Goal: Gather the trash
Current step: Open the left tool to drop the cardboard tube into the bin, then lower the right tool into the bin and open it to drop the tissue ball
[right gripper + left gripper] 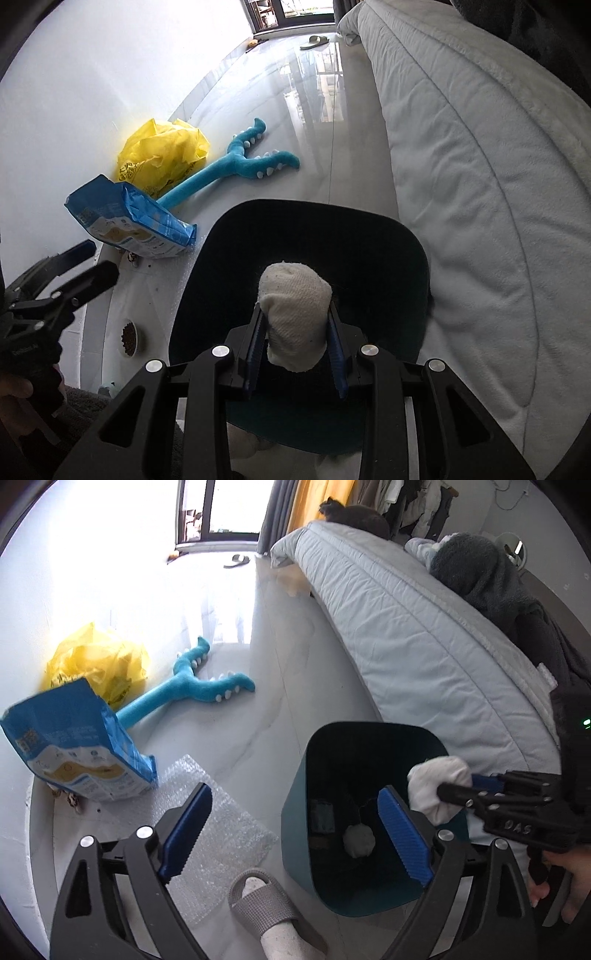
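Clamping a white cloth wad (295, 314) between its blue pads, the right gripper (297, 339) holds it over the mouth of the dark teal trash bin (399, 236) beside the bed (480, 184). Left gripper (295, 834) jaws spread wide, nothing between them; a second pale wad (359, 842) lies on the bin floor. Blue pet-food bag (74, 746), bubble wrap (221, 830) and yellow plastic bag (99, 661) sit on the floor left of the bin.
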Demonstrator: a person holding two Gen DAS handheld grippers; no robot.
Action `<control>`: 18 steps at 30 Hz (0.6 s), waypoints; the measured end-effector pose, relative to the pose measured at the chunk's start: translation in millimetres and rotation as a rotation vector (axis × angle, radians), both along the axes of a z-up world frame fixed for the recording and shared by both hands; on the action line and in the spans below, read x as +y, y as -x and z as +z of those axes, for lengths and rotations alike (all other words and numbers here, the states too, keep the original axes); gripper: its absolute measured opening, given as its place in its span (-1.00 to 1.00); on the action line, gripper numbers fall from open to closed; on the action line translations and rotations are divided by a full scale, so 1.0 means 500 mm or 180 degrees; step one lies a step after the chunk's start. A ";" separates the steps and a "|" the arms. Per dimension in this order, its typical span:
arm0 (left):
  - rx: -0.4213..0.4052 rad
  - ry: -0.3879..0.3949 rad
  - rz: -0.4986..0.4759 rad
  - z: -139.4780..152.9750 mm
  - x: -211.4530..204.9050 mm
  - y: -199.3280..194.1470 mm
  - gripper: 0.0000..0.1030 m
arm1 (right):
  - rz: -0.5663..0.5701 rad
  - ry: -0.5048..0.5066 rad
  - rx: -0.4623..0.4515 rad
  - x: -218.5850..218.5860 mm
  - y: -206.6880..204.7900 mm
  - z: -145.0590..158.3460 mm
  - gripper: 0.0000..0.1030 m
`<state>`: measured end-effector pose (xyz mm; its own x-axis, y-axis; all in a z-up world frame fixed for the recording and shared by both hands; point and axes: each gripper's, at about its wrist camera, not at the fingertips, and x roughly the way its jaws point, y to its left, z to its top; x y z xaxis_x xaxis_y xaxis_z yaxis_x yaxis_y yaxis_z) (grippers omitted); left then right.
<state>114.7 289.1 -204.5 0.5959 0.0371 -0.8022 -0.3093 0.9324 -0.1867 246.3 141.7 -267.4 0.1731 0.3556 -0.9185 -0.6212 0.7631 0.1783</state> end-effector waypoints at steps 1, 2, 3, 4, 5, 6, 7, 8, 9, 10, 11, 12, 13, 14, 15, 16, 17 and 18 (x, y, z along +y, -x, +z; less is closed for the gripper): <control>-0.0050 -0.0037 -0.0019 0.008 -0.002 0.002 0.83 | 0.0011 0.0029 0.0011 0.003 0.001 -0.006 -0.37; -0.0089 -0.0065 -0.0032 0.015 -0.001 0.003 0.84 | 0.0022 0.0070 0.0026 0.006 0.003 -0.013 -0.37; -0.0129 -0.0093 -0.0038 0.022 -0.002 0.005 0.84 | 0.0029 0.0099 0.0041 0.007 0.004 -0.018 -0.37; -0.0199 -0.0160 -0.0047 0.034 -0.005 0.008 0.84 | 0.0035 0.0134 0.0059 0.008 0.007 -0.024 -0.37; -0.0243 -0.0210 -0.0058 0.043 -0.007 0.010 0.85 | 0.0039 0.0154 0.0068 0.011 0.009 -0.027 -0.37; -0.0282 -0.0246 -0.0070 0.050 -0.008 0.011 0.85 | 0.0048 0.0175 0.0075 0.012 0.010 -0.029 -0.37; -0.0343 -0.0284 -0.0084 0.061 -0.011 0.012 0.85 | 0.0064 0.0206 0.0083 0.014 0.013 -0.032 -0.35; -0.0380 -0.0302 -0.0092 0.068 -0.013 0.011 0.85 | 0.0075 0.0227 0.0083 0.014 0.014 -0.033 -0.35; -0.0433 -0.0324 -0.0105 0.077 -0.015 0.011 0.85 | 0.0085 0.0257 0.0074 0.014 0.016 -0.035 -0.35; -0.0476 -0.0339 -0.0115 0.085 -0.017 0.011 0.85 | 0.0088 0.0286 0.0070 0.015 0.017 -0.037 -0.34; -0.0505 -0.0350 -0.0121 0.091 -0.018 0.011 0.85 | 0.0089 0.0298 0.0074 0.016 0.016 -0.040 -0.32; -0.0542 -0.0363 -0.0127 0.098 -0.020 0.010 0.85 | 0.0084 0.0321 0.0079 0.017 0.016 -0.042 -0.31; -0.0570 -0.0372 -0.0136 0.104 -0.022 0.010 0.85 | 0.0083 0.0340 0.0078 0.017 0.016 -0.044 -0.26; -0.0607 -0.0384 -0.0145 0.110 -0.024 0.010 0.85 | 0.0084 0.0352 0.0077 0.015 0.016 -0.045 -0.21; -0.0649 -0.0392 -0.0154 0.118 -0.026 0.010 0.85 | 0.0087 0.0361 0.0073 0.014 0.017 -0.046 -0.18; -0.0678 -0.0390 -0.0158 0.123 -0.027 0.010 0.85 | 0.0090 0.0368 0.0067 0.013 0.017 -0.045 -0.13; -0.0721 -0.0376 -0.0156 0.131 -0.028 0.010 0.85 | 0.0095 0.0372 0.0059 0.014 0.017 -0.045 -0.04; -0.0764 -0.0366 -0.0149 0.138 -0.029 0.011 0.85 | 0.0103 0.0381 0.0042 0.015 0.019 -0.045 0.01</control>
